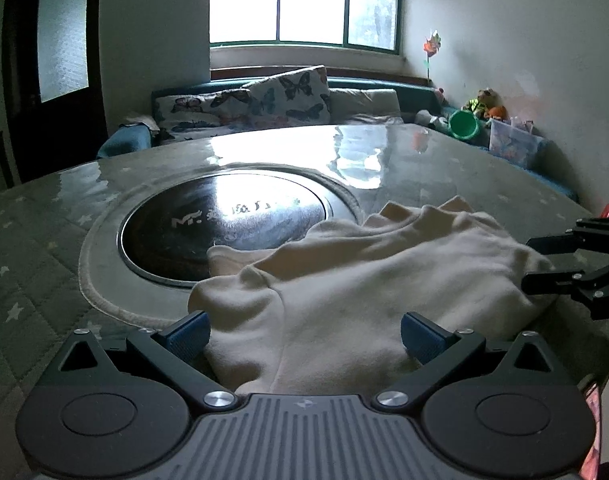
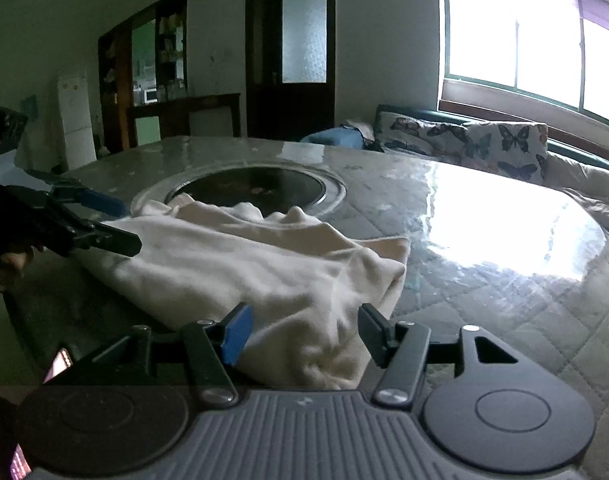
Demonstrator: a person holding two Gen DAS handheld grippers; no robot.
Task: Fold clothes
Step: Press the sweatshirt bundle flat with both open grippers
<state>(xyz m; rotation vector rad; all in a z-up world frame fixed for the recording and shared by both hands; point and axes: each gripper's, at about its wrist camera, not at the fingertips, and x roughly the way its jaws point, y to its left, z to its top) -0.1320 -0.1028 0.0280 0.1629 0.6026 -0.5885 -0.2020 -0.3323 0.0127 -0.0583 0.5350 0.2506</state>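
Observation:
A cream garment (image 1: 344, 280) (image 2: 244, 264) lies in a rumpled, partly folded heap on the table. In the left wrist view my left gripper (image 1: 304, 336) stands wide open, its blue pads on either side of the garment's near edge without pressing it. In the right wrist view my right gripper (image 2: 304, 334) is open too, with the garment's near corner bunched between its fingers and the pads apart from it. Each gripper shows in the other's view: the right gripper (image 1: 527, 263) at the garment's right edge, the left gripper (image 2: 130, 227) at its left edge, both with fingers spread.
The table (image 1: 64, 240) has a glossy sheet over a quilted star cover and a round black inset plate (image 1: 224, 224) (image 2: 256, 190) just beyond the garment. Behind it a sofa with butterfly cushions (image 1: 288, 96) runs under the window, with a green bucket (image 1: 464, 124) and a clear box (image 1: 512, 142).

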